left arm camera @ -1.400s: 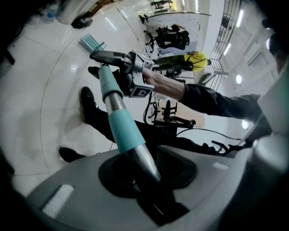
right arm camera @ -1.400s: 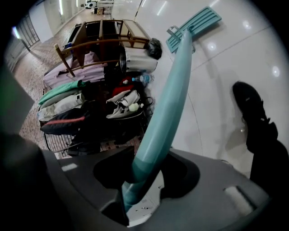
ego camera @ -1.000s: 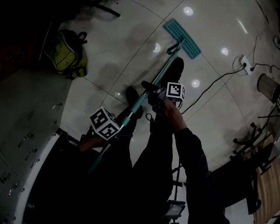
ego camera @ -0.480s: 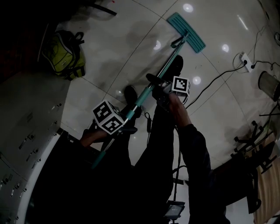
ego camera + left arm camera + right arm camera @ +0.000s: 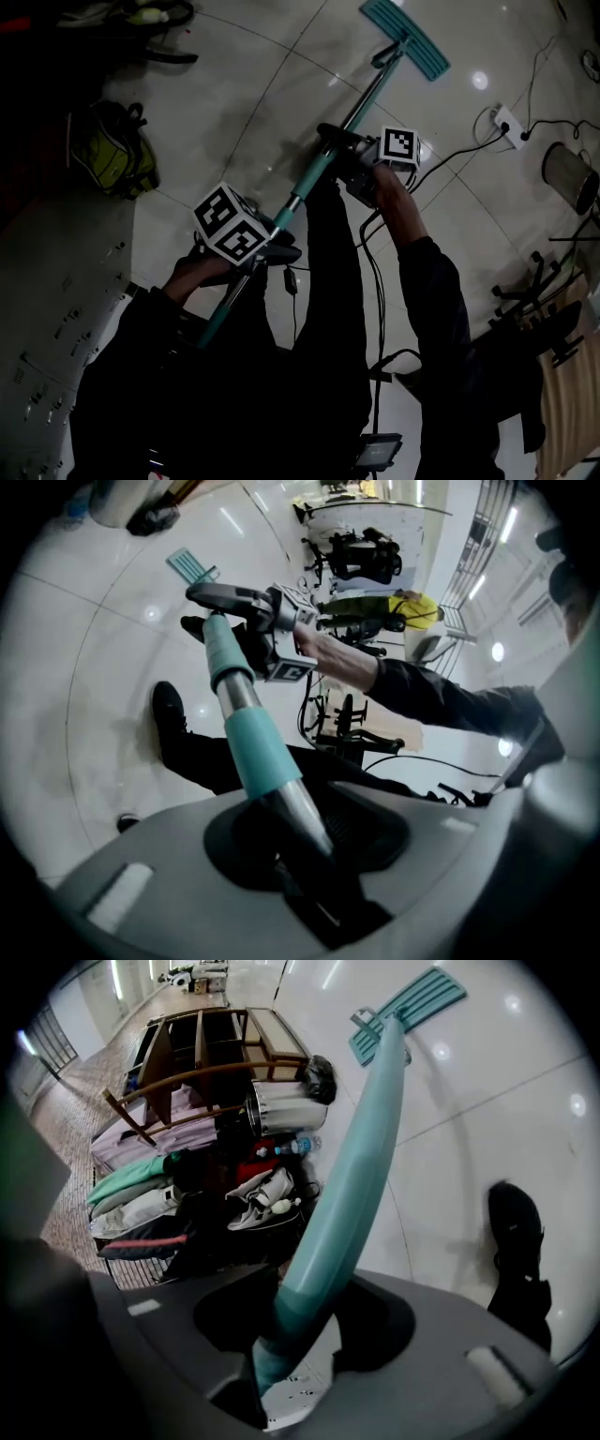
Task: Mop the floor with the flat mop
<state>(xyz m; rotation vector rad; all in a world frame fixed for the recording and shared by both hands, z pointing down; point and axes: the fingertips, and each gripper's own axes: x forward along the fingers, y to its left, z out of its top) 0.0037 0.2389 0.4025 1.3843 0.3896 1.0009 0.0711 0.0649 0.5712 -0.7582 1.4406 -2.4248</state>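
Note:
The flat mop's teal head point(image 5: 405, 37) lies flat on the glossy tile floor at the top of the head view. Its teal and silver pole point(image 5: 309, 183) slants down-left to the person's body. My right gripper point(image 5: 336, 142) is shut on the pole's upper teal part, and its marker cube point(image 5: 399, 145) sits to the right. Lower on the pole, my left gripper point(image 5: 274, 251) is shut on it beside its own cube point(image 5: 231, 225). In the left gripper view the pole point(image 5: 251, 742) runs out of my left gripper point(image 5: 302, 860) toward the mop head point(image 5: 192, 566). The right gripper view shows the pole point(image 5: 349, 1180) leaving my right gripper point(image 5: 279, 1354) toward the mop head point(image 5: 409, 1005).
A yellow-green backpack point(image 5: 114, 150) lies on the floor at left. A power strip with cables point(image 5: 506, 120) and a grey cylinder point(image 5: 566, 174) are at right, chair bases point(image 5: 539, 305) below them. A wooden rack point(image 5: 206, 1049), piled clothes point(image 5: 178, 1208) and a dark shoe point(image 5: 516, 1241) show nearby.
The mop head has slid farther away across the floor. Both grippers moved forward along with the pole, still shut on it, and the person has stepped forward.

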